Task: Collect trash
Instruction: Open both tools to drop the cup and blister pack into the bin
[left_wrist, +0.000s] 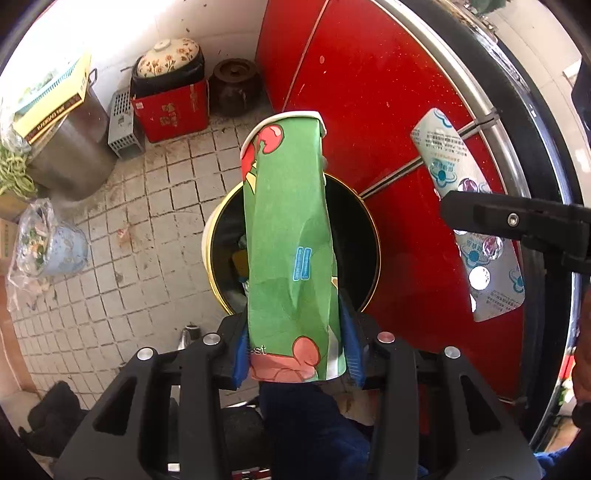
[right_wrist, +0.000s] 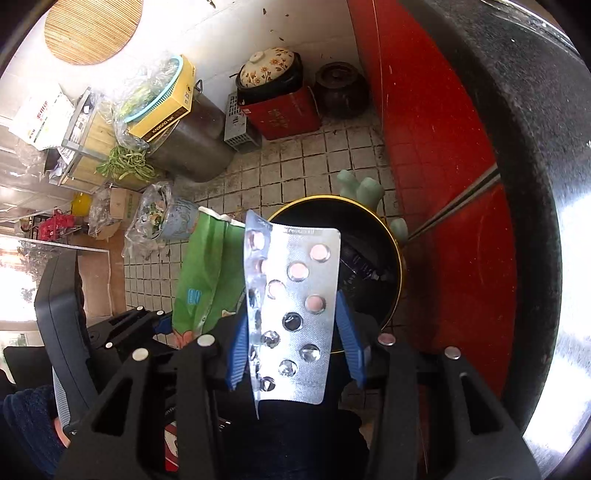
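Holding over the bin: a flattened green paper cup (left_wrist: 290, 243) is clamped near its base by the left gripper (left_wrist: 295, 354), rim pointing toward 12 o'clock. The round black bin (left_wrist: 365, 236), gold-rimmed, is seen directly beneath it on the tiled floor (left_wrist: 155, 206). A partly used blister pack (right_wrist: 291, 314) is pinched edgewise by the right gripper (right_wrist: 295, 354), with the bin (right_wrist: 373, 266) at 1 o'clock of that view. Both sets of fingers are closed tight on their loads. Release is judged the step in hand. The cup should be centred over the opening before the jaws are parted; the pack should be carried further over the rim first, since it could flutter. Red cabinet (left_wrist: 369, 110) stands at 1 o'clock.
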